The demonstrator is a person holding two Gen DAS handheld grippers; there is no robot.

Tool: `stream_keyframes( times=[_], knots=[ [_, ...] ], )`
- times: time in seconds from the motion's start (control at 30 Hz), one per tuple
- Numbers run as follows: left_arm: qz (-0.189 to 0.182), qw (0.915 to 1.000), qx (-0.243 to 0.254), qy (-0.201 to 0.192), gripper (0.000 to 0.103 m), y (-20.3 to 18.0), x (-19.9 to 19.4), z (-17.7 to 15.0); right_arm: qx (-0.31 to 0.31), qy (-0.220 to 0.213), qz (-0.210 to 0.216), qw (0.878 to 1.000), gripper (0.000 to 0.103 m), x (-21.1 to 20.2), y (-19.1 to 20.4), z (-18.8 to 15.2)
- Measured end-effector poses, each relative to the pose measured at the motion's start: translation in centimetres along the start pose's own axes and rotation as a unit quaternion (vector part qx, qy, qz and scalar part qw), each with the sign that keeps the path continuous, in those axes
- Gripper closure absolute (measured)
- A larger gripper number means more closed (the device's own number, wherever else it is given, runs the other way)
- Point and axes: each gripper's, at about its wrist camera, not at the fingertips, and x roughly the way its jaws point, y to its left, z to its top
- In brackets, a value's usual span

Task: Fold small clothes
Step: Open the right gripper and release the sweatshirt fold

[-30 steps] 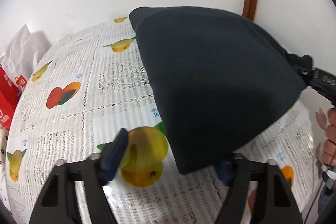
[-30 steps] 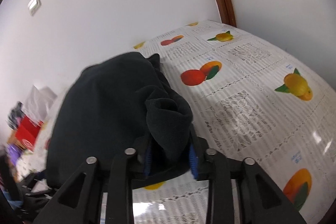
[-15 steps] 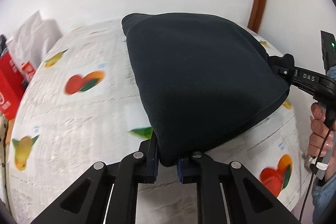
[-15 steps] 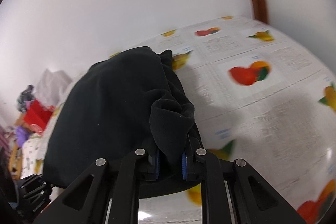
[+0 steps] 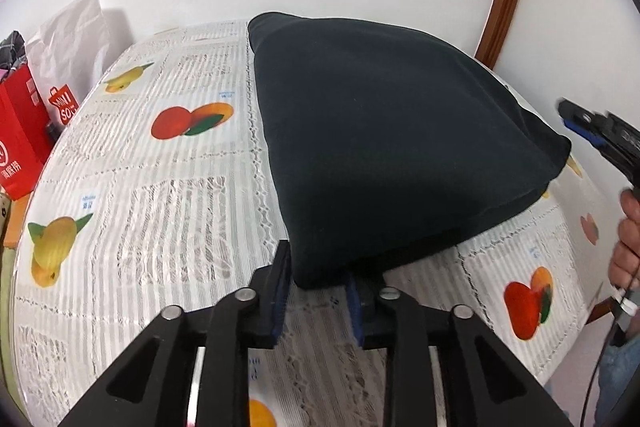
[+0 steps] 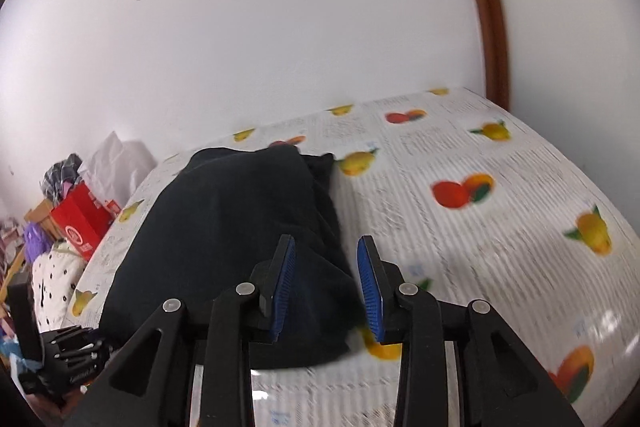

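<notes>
The dark folded garment (image 5: 392, 147) lies on the fruit-print tablecloth (image 5: 160, 195). Its near corner sits between the left gripper (image 5: 318, 291)'s blue pads, whose jaws are opening; they seem just clear of the cloth. The right gripper (image 6: 326, 287) hovers over the garment's other end, jaws opening, pressing on nothing.

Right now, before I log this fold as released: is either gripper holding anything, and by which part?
Nothing is held. Both sets of jaws are opening: the left gripper straddles the dark garment's near corner, the right gripper its edge.
</notes>
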Motion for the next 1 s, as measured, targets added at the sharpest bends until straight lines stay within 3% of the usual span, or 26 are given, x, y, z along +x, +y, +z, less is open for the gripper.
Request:
stream_keyframes(
  times=[0.03,0.1,0.2,0.33,0.57,0.73,0.8,0.93,1.0],
  knots=[
    [-0.004,1.0,0.002,0.001,0.075,-0.1,-0.4,-0.2,-0.014,0.002,-0.004,1.0,0.07,0.7,0.6,0.0],
    [-0.001,1.0,0.01,-0.001,0.06,0.0,-1.4,-0.6,-0.034,0.012,-0.013,0.999,0.074,2.1,1.1,-0.2],
    [0.005,0.9996,0.019,-0.022,0.051,0.7,-3.4,-1.5,-0.049,0.055,-0.058,0.996,0.079,4.7,0.7,-1.8],
    [0.009,0.9986,0.011,-0.051,0.048,1.9,-5.2,-1.0,-0.047,0.063,-0.053,0.995,0.079,4.6,0.0,-2.8],
    [0.008,0.9987,-0.006,-0.051,0.048,2.4,-2.3,3.5,-0.064,0.082,-0.058,0.993,0.078,2.9,-0.6,-1.5],
    [0.017,0.9997,0.015,-0.014,0.044,2.0,0.9,5.0,-0.07,0.07,-0.065,0.993,0.076,2.9,-1.0,2.1],
    [0.011,0.9991,0.021,-0.036,0.044,2.1,0.5,6.1,-0.077,0.072,-0.06,0.993,0.074,3.9,-0.7,4.0],
    [0.016,0.9985,0.016,-0.05,0.044,2.6,1.2,9.4,-0.081,0.084,-0.024,0.993,0.056,7.9,0.6,8.3],
    [0.017,0.9987,0.018,-0.044,0.044,2.8,2.2,10.7,-0.073,0.1,-0.005,0.992,0.054,10.2,1.0,9.7]
  ],
)
